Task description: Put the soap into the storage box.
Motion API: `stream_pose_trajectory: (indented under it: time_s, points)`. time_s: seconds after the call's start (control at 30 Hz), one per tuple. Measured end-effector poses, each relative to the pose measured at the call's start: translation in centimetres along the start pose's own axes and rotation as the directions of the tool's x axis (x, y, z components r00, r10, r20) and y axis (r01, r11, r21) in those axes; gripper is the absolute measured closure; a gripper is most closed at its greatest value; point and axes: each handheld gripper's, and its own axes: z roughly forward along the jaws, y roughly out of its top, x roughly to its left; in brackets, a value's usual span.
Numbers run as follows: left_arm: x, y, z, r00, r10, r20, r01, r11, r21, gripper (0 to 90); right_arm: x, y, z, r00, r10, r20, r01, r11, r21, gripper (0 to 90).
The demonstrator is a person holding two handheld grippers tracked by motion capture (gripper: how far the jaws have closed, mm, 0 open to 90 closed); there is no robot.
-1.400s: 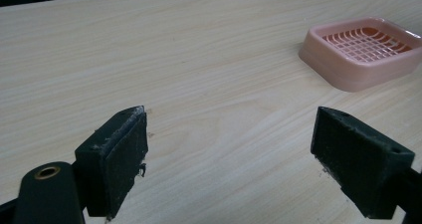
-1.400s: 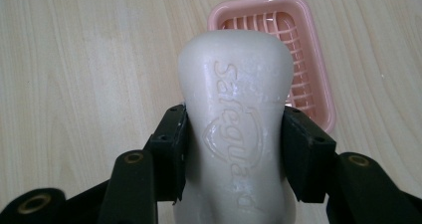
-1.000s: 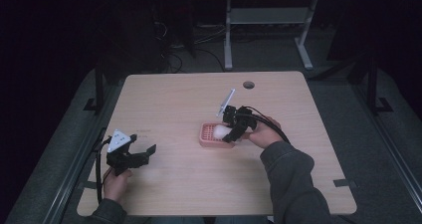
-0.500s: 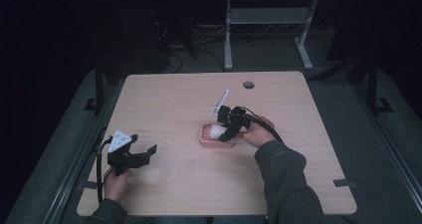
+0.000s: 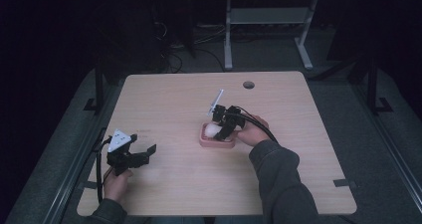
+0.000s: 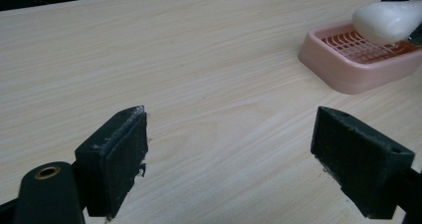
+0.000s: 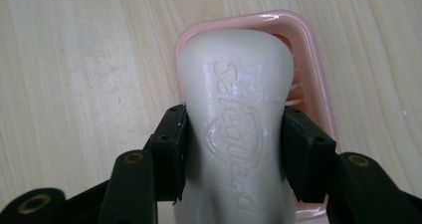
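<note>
Overhead, pale wood table, dark room, right claw gripping soap, left claw open.

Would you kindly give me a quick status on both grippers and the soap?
Right gripper shut on soap bar, above pink soap dish. Left gripper open, holding nothing, over table. Nothing in the way.

White bar of soap, glossy, with a raised brand word and shield pressed in the same white. Pink soap dish under it, with a ribbed pink grid inside. Pale wood-grain table, fine lengthwise streaks, a dark round hole at 12 o'clock. Black jaws on both grippers, matte. Brass-coloured rivets at 6 o'clock. Grey sleeve at 5 o'clock.
</note>
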Motion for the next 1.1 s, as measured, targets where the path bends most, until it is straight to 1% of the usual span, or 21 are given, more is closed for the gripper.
stream_pose_trajectory:
  time_s: [0.07, 0.13, 0.2, 0.27, 0.33, 0.4, 0.53, 0.6, 0.73, 0.9, 0.97, 1.03, 1.1]
  points:
    - [-0.1, 0.0, 0.1, 1.0, 0.003, 0.001, -0.003, 1.0, 0.005, 14.1, -0.1, 0.3, 0.1, 0.9999, -0.004, 0.01, 0.003, 1.0, 0.024, 48.7]
    - [-0.1, 0.0, 0.0, 1.0, 0.008, 0.004, -0.008, 1.0, 0.005, 14.1, -0.1, 0.4, 0.3, 0.9998, -0.007, 0.021, 0.006, 0.999, 0.031, 48.6]
    - [-0.1, 0.0, -0.1, 0.9999, 0.011, 0.004, -0.011, 0.9999, -0.001, 14.1, -0.1, 0.4, 0.7, 1.0, -0.001, 0.009, 0.001, 0.999, 0.038, 48.6]
    - [-0.1, 0.0, -0.1, 1.0, 0.005, 0.001, -0.005, 1.0, -0.002, 14.1, -0.1, 0.4, 1.0, 0.9999, -0.007, 0.013, 0.006, 0.999, 0.044, 48.6]
    - [0.0, 0.0, -0.1, 1.0, 0.003, 0.004, -0.003, 1.0, 0.002, 14.1, -0.3, 0.3, 1.2, 1.0, 0.004, 0.007, -0.005, 0.999, 0.036, 48.6]
    - [0.0, 0.0, 0.0, 1.0, 0.004, 0.002, -0.004, 1.0, 0.004, 14.1, -0.5, 0.3, 1.3, 0.9997, 0.01, 0.02, -0.011, 0.999, 0.041, 48.6]
    - [-0.1, 0.0, -0.1, 1.0, 0.009, 0.002, -0.008, 0.9999, -0.009, 14.1, -0.7, 0.3, 1.4, 0.9994, -0.002, 0.035, 0.001, 0.999, 0.039, 48.6]
    - [-0.1, 0.0, -0.1, 1.0, 0.009, 0.002, -0.009, 0.9999, -0.007, 14.1, -0.6, 0.4, 1.4, 0.999, -0.005, 0.043, 0.004, 0.999, 0.034, 48.6]
    - [-0.2, 0.0, 0.0, 1.0, 0.006, 0.005, -0.006, 1.0, -0.002, 14.1, -0.7, 0.4, 1.5, 0.9994, 0.004, 0.034, -0.004, 1.0, 0.025, 48.6]
    - [-0.1, 0.0, -0.2, 1.0, 0.003, 0.002, -0.003, 1.0, -0.007, 14.1, -0.9, 0.5, 2.0, 0.9996, 0.016, 0.024, -0.017, 0.999, 0.035, 48.5]
    - [-0.1, 0.0, -0.1, 1.0, 0.002, 0.0, -0.002, 1.0, -0.003, 14.0, -0.8, 0.6, 2.0, 0.9998, 0.017, 0.012, -0.018, 1.0, 0.026, 48.5]
    - [0.0, -0.1, -0.1, 1.0, 0.006, 0.0, -0.006, 1.0, 0.003, 14.1, -0.8, 0.7, 2.0, 0.9996, 0.013, 0.025, -0.013, 0.999, 0.03, 48.5]
    - [0.0, -0.1, -0.2, 1.0, 0.003, -0.001, -0.003, 1.0, -0.001, 14.1, -0.9, 0.6, 2.0, 0.9992, 0.026, 0.03, -0.027, 0.999, 0.022, 48.4]
